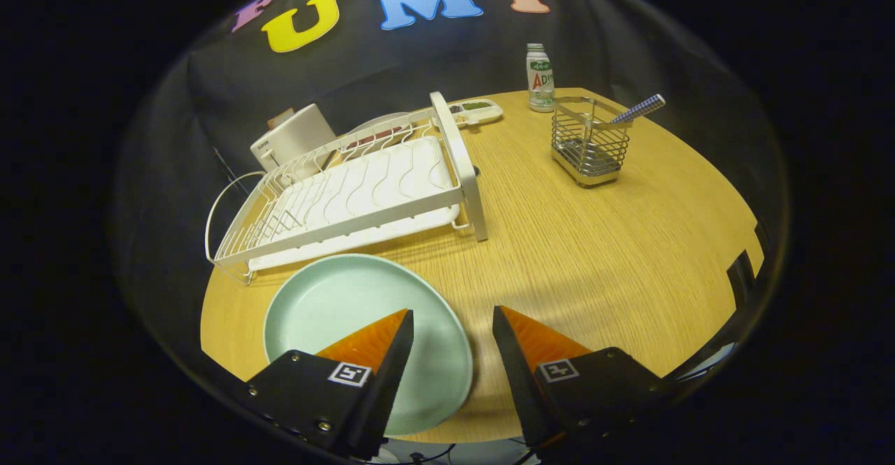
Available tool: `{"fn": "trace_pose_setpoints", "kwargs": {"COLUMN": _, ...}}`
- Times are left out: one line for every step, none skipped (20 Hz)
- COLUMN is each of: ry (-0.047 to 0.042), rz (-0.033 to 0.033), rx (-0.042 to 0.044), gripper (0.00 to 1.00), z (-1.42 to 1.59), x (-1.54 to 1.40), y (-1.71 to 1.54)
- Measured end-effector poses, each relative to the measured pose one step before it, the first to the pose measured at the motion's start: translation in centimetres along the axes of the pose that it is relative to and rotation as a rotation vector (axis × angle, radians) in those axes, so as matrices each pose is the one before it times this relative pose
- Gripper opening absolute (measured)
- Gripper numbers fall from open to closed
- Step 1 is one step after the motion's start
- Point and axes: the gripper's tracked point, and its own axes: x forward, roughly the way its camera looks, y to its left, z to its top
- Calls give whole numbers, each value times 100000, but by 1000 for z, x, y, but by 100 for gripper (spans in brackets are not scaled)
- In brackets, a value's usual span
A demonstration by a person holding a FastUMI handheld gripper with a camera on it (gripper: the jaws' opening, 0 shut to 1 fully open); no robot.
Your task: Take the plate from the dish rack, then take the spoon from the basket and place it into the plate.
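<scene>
A pale green plate [335, 311] lies flat on the wooden table [594, 255], just in front of the white dish rack [363, 192]. My gripper [453, 318] is open above the plate's right edge; one finger hangs over the plate, the other over bare table, nothing between them. Beyond the fingers to the right stands a wire basket [589, 145] with a spoon [638, 109] in it, its checked handle sticking out over the basket's right rim.
A small white bottle [540, 77] with a green label stands behind the basket. A white boxy appliance [294, 136] sits behind the rack, and a flat white device [475, 110] lies past the rack's far end. The table's rounded edge runs close under my fingers.
</scene>
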Motion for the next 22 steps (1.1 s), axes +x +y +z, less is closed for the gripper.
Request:
{"fn": "trace_pose_setpoints", "kwargs": {"ry": -2027, "rz": -679, "rx": -361, "gripper": 72, "z": 533, "x": -369, "y": -138}}
{"fn": "trace_pose_setpoints", "kwargs": {"ry": -2279, "rz": -1125, "rx": -284, "gripper": 72, "z": 771, "x": -501, "y": -192}}
{"fn": "trace_pose_setpoints", "kwargs": {"ry": -2247, "rz": -1232, "rx": -180, "gripper": 72, "z": 824, "x": -476, "y": -317}}
{"fn": "trace_pose_setpoints", "kwargs": {"ry": -2235, "rz": -1355, "rx": 34, "gripper": 72, "z": 910, "x": -465, "y": -380}}
{"fn": "trace_pose_setpoints", "kwargs": {"ry": -2190, "rz": -1212, "rx": 439, "gripper": 72, "z": 968, "x": -353, "y": -390}}
{"fn": "trace_pose_setpoints", "kwargs": {"ry": -1918, "rz": -1658, "rx": 626, "gripper": 72, "z": 865, "x": -241, "y": -602}}
{"fn": "trace_pose_setpoints", "kwargs": {"ry": -1867, "rz": -1696, "rx": 824, "gripper": 72, "z": 832, "x": -216, "y": -602}}
{"fn": "trace_pose_setpoints", "kwargs": {"ry": -1672, "rz": -1897, "rx": 999, "gripper": 72, "z": 912, "x": -139, "y": -668}}
{"fn": "trace_pose_setpoints", "kwargs": {"ry": -1717, "rz": -1998, "rx": 1217, "gripper": 72, "z": 812, "x": -15, "y": -738}}
{"fn": "trace_pose_setpoints", "kwargs": {"ry": -1460, "rz": -1830, "rx": 1408, "gripper": 72, "z": 923, "x": 48, "y": -655}}
{"fn": "trace_pose_setpoints", "kwargs": {"ry": -1526, "rz": -2023, "rx": 1360, "gripper": 72, "z": 820, "x": 201, "y": -708}}
{"fn": "trace_pose_setpoints", "kwargs": {"ry": -1312, "rz": -2316, "rx": 1333, "gripper": 72, "z": 839, "x": 244, "y": -817}}
{"fn": "trace_pose_setpoints", "kwargs": {"ry": -1276, "rz": -2347, "rx": 1530, "gripper": 72, "z": 780, "x": 347, "y": -806}}
{"fn": "trace_pose_setpoints", "kwargs": {"ry": -1153, "rz": -2381, "rx": 1689, "gripper": 72, "z": 801, "x": 425, "y": -807}}
{"fn": "trace_pose_setpoints", "kwargs": {"ry": -906, "rz": -1958, "rx": 1496, "gripper": 72, "z": 688, "x": 423, "y": -671}}
{"fn": "trace_pose_setpoints", "kwargs": {"ry": -924, "rz": -1970, "rx": 1677, "gripper": 72, "z": 734, "x": 570, "y": -673}}
{"fn": "trace_pose_setpoints", "kwargs": {"ry": -879, "rz": -2052, "rx": 1511, "gripper": 72, "z": 624, "x": 625, "y": -626}}
{"fn": "trace_pose_setpoints", "kwargs": {"ry": -794, "rz": -2100, "rx": 1508, "gripper": 72, "z": 668, "x": 589, "y": -642}}
{"fn": "trace_pose_setpoints", "kwargs": {"ry": -766, "rz": -1970, "rx": 1870, "gripper": 72, "z": 682, "x": 659, "y": -537}}
{"fn": "trace_pose_setpoints", "kwargs": {"ry": -871, "rz": -1844, "rx": 2106, "gripper": 72, "z": 743, "x": 650, "y": -535}}
{"fn": "trace_pose_setpoints", "kwargs": {"ry": -906, "rz": -1855, "rx": 2192, "gripper": 72, "z": 563, "x": 698, "y": -522}}
{"fn": "trace_pose_setpoints", "kwargs": {"ry": -913, "rz": -2225, "rx": 1901, "gripper": 72, "z": 542, "x": 822, "y": -490}}
